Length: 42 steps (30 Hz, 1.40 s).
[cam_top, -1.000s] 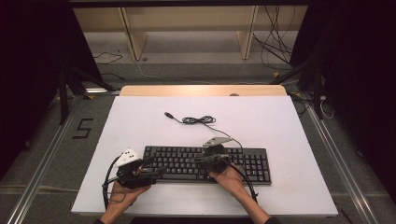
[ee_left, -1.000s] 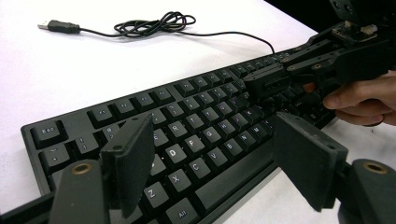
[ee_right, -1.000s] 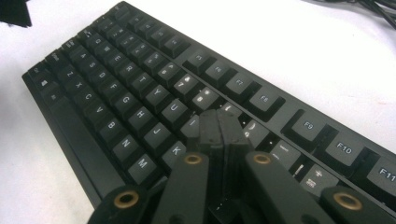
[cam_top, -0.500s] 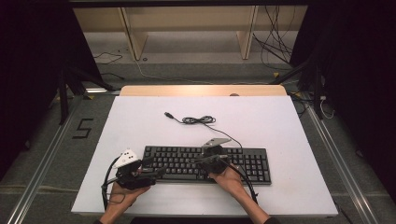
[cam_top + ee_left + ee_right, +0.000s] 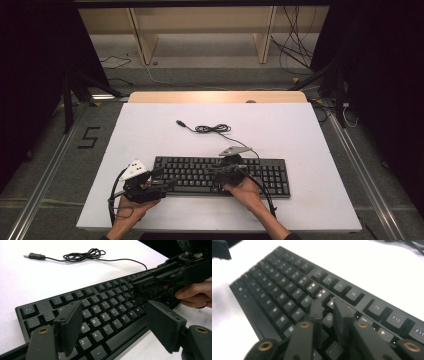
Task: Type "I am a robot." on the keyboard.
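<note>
A black keyboard [image 5: 270, 175] lies near the front of the white table [image 5: 310, 125], and its cable [image 5: 212, 129] is coiled behind it with the USB plug loose. My left gripper [image 5: 167, 182] is by the keyboard's front left corner. In the left gripper view its jaws stand wide open [image 5: 115, 315] over the letter keys [image 5: 107, 312], holding nothing. My right gripper [image 5: 210, 171] hovers over the middle of the keyboard, pointing left. Its jaws [image 5: 328, 305] have just been opening and now show a narrow gap above the keys [image 5: 287, 290], with nothing between them. The right gripper [image 5: 140, 286] also shows in the left gripper view.
A wooden shelf unit [image 5: 200, 30] stands on the floor beyond the table, with loose cables [image 5: 295, 50] beside it. Metal rails [image 5: 45, 175] run along both sides of the table. The table's back half holds the coiled cable alone.
</note>
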Tool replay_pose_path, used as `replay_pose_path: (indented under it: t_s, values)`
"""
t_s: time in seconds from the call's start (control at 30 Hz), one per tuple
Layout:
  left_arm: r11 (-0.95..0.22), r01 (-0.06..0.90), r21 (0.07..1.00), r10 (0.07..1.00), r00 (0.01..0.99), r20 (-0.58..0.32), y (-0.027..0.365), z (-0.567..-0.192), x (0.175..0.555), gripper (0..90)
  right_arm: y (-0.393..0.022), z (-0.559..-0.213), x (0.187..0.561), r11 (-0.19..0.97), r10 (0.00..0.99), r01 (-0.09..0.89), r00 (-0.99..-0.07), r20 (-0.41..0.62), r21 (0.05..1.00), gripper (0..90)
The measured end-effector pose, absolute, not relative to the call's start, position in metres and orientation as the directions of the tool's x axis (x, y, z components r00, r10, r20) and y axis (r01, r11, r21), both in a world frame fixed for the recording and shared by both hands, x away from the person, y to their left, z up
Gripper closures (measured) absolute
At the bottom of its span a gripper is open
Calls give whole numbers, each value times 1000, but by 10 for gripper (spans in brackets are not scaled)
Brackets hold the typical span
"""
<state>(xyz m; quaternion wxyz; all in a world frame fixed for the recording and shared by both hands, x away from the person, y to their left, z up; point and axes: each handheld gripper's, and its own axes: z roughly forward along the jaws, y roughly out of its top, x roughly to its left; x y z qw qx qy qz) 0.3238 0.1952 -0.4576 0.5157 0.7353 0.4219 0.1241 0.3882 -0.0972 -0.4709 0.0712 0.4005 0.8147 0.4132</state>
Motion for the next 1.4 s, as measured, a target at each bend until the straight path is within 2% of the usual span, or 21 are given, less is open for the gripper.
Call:
replay_pose_path:
  t_s: [0.3, 0.43, 0.57, 0.8, 0.93, 1.03, 1.4]
  values:
    - [-98, 489, 867, 754, 605, -256, 198, -457, 323, 290, -102, -461, 385, 294, 678, 572, -689, 256, 766, 512]
    - [-100, 490, 866, 754, 606, -256, 198, -457, 323, 288, -101, -458, 383, 289, 669, 568, -695, 261, 770, 447]
    - [-100, 492, 865, 755, 604, -256, 199, -457, 323, 286, -98, -456, 381, 288, 658, 558, -706, 262, 778, 408]
    - [-91, 497, 863, 761, 594, -262, 204, -457, 322, 282, -89, -455, 377, 301, 633, 545, -728, 264, 782, 402]
    - [-88, 501, 861, 763, 590, -266, 205, -458, 322, 280, -84, -456, 375, 311, 622, 544, -736, 266, 779, 437]
    - [-88, 501, 861, 763, 589, -265, 206, -458, 321, 280, -80, -457, 373, 321, 613, 539, -745, 264, 778, 499]
    - [-89, 501, 861, 763, 589, -264, 206, -458, 320, 280, -67, -461, 369, 365, 599, 524, -765, 237, 769, 809]
